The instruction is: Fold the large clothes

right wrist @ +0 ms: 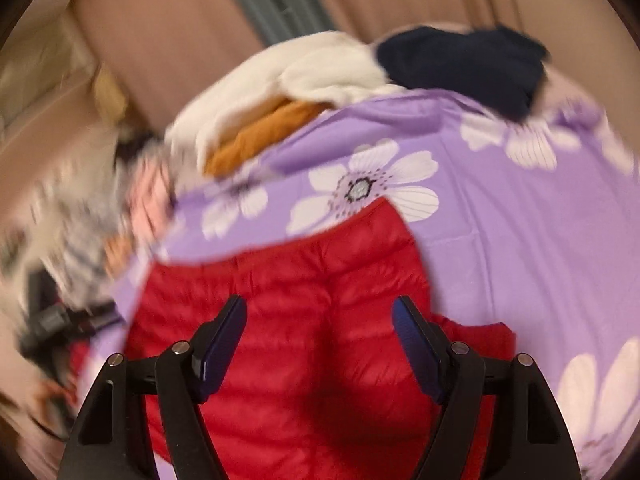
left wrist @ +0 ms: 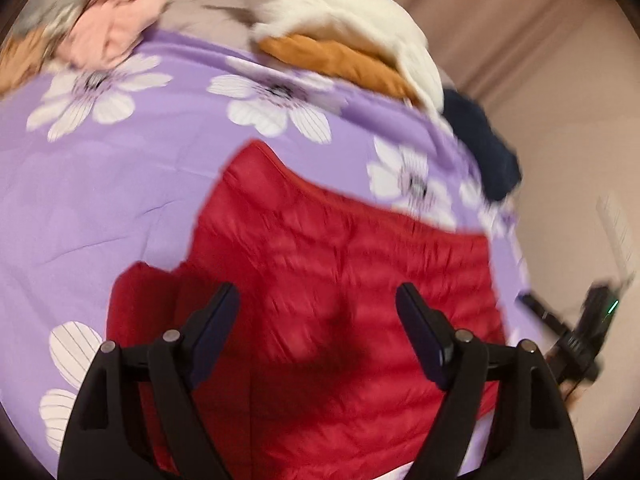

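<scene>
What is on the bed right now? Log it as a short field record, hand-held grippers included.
surface: purple floral sheet
task garment: red jacket, lying on the sheet, quilted
left hand-held gripper: open, above the jacket, holding nothing
right hand-held gripper: open, above the jacket, holding nothing
far edge pile: white garment over orange garment, navy garment beside them
other clothes: pink garment
image quality: motion-blurred
</scene>
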The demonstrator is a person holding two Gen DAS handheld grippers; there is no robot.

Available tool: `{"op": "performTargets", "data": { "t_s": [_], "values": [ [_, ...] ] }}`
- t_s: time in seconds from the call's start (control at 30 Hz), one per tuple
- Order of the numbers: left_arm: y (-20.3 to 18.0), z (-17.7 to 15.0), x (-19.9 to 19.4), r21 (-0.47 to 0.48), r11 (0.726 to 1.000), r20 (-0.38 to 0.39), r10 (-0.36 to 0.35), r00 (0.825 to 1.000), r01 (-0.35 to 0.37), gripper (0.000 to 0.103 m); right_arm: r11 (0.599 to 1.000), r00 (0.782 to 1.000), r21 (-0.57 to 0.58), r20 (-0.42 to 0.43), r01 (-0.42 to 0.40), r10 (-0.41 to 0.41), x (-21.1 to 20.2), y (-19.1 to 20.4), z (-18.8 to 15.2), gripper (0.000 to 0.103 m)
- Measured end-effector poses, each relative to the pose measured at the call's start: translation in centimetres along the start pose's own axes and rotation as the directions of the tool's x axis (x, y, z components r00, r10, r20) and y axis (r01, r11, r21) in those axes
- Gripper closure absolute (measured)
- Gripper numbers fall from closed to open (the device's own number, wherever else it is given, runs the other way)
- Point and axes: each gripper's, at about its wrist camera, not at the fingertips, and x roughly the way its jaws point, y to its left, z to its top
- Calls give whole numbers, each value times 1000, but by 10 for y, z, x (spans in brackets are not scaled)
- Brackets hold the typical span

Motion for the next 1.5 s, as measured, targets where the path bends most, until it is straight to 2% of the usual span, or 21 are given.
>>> {"op": "performTargets", "data": {
  "t_s": [0.1,0.27,0.37,0.43,0.53,0.63,0.8,0.9,0.97,1.17,1.3,1.4,1.5],
  "values": [
    [-14,-21,11,136,988,-7,68,998,-67,23,985,995,-145,-22,92,-96,11,18,-15,26],
    [-9,-51,33,226,969,-71,121,990,-102,23,965,979,-221,-115,143,-171,31,19,-44,26],
    [-6,-64,38,233,968,-87,113,990,-90,23,972,976,-196,-148,128,-158,35,12,-61,26],
    [0,-72,37,207,977,-104,81,991,-58,23,981,977,-163,-164,108,-135,35,6,-70,26],
    [6,-81,36,200,979,-105,58,993,-36,22,984,980,-153,-161,96,-121,34,4,-82,26],
    [4,-85,40,227,973,-101,75,992,-50,22,979,979,-172,-149,112,-139,36,8,-85,26],
    [0,-80,41,192,980,-113,82,990,-59,20,980,977,-156,-156,123,-147,35,12,-81,26],
    [-5,-79,32,167,983,-120,97,988,-76,20,975,976,-161,-127,154,-175,21,19,-77,26],
    [-10,-82,20,161,984,-97,89,991,-73,20,974,982,-164,-82,155,-170,9,23,-78,26],
    [-35,-103,-7,234,970,-30,76,997,-67,20,982,999,-180,19,53,-51,-33,49,-84,26],
    [-53,-123,-2,336,936,-11,119,993,-108,20,977,1000,-214,-4,2,-3,-31,65,-94,26],
    [-52,-131,17,352,928,-43,145,989,-121,14,966,997,-254,-56,38,-54,-8,73,-103,26],
    [-45,-134,32,352,927,-64,158,985,-125,10,967,991,-245,-91,70,-94,14,70,-113,26]
  ]
}}
